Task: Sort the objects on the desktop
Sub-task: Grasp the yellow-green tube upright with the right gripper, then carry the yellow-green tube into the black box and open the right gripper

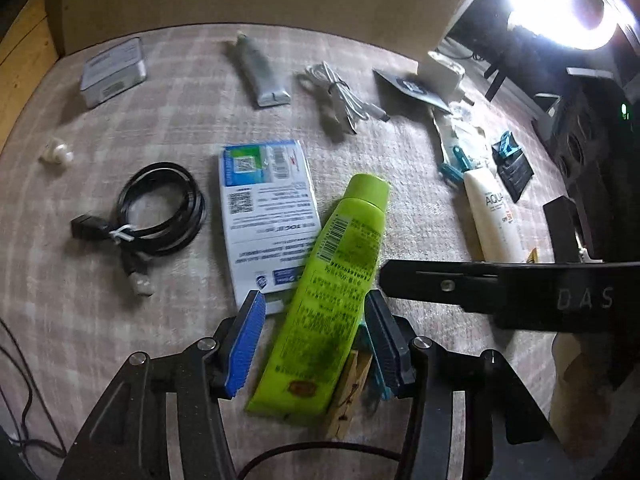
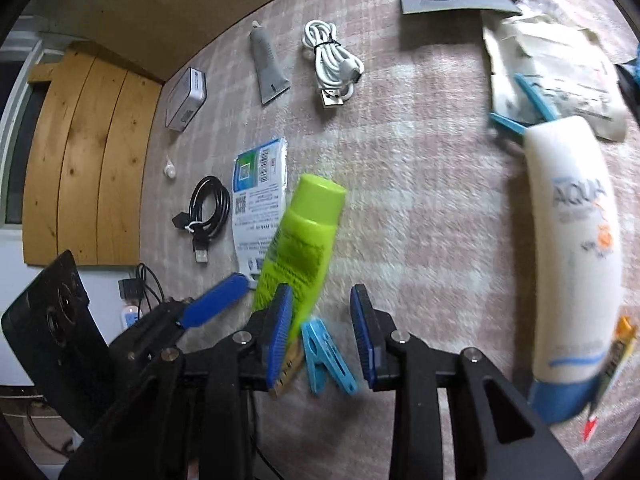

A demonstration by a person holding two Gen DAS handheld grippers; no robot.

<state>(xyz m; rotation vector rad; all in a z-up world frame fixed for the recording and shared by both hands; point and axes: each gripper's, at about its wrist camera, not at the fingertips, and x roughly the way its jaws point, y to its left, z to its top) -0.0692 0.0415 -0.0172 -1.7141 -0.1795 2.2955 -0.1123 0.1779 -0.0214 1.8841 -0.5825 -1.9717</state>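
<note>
Left gripper: I had it straddling the green tube; jaws were open, with a gap on the left pad side, so not clamping yet as far as I could see.
Right gripper: jaws were open over a blue clip, nothing pinched.
Green tube: it lay slanted, cap end over the corner of the wipes pack, tail end on a wooden peg.
Looks sorted-ish: grey tube, white cable and tin sat spaced out along the far edge; black cable was off to the left alone.
Still messy: white bottle, more blue clips and a crumpled packet were piled together on the right.
Progress: I'd call it maybe halfway, honestly a guess.
Left to do: get the green tube to its group, then the clips and that right-hand pile.
</note>
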